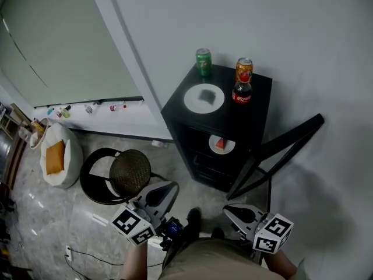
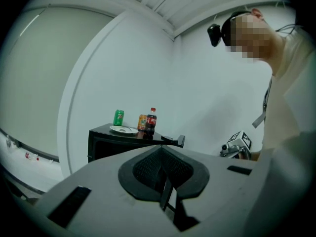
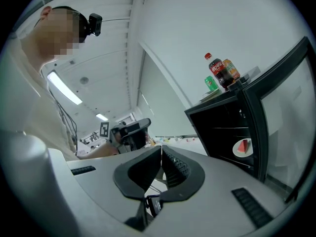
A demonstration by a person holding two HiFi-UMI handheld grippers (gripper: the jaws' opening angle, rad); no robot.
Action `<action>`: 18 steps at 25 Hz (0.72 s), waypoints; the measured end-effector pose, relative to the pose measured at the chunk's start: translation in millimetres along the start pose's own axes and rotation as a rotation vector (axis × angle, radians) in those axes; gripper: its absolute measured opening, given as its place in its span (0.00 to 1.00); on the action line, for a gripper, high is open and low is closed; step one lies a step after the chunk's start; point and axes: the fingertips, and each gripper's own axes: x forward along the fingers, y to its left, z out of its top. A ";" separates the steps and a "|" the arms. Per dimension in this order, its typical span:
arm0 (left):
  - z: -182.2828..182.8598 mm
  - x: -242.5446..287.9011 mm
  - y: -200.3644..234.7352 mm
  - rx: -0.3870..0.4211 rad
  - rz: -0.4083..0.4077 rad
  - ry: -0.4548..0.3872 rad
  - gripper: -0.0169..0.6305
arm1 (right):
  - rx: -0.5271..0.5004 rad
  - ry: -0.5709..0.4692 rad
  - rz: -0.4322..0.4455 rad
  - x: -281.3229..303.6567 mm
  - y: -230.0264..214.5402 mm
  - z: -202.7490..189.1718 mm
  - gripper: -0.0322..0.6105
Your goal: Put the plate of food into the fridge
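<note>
The left tool (image 1: 167, 189) and right tool (image 1: 229, 210) are both shut and empty. One plate (image 1: 229, 148) with red food sits inside the open fridge (image 1: 259, 104), at 12 o'clock from them. A second plate (image 1: 190, 101) waits on top, maybe next to go in

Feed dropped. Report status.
Left gripper, right gripper shut, empty. Plate on fridge top; second plate inside. Door open, nothing blocking.

Dim, cool light — fisheye-warped edges
</note>
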 end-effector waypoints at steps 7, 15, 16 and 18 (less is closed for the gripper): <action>3.1 32.8 28.3 0.057 -0.062 0.002 0.04 | 0.012 -0.010 -0.098 6.1 -22.7 7.2 0.08; 13.0 67.0 96.2 0.162 -0.078 0.010 0.04 | -0.009 0.009 -0.184 41.9 -44.1 24.9 0.08; 13.9 70.2 109.5 0.175 -0.064 0.010 0.04 | -0.010 0.009 -0.194 45.9 -46.5 27.1 0.08; 14.2 76.0 137.2 0.175 -0.033 0.011 0.04 | -0.010 0.009 -0.215 53.0 -50.3 29.8 0.08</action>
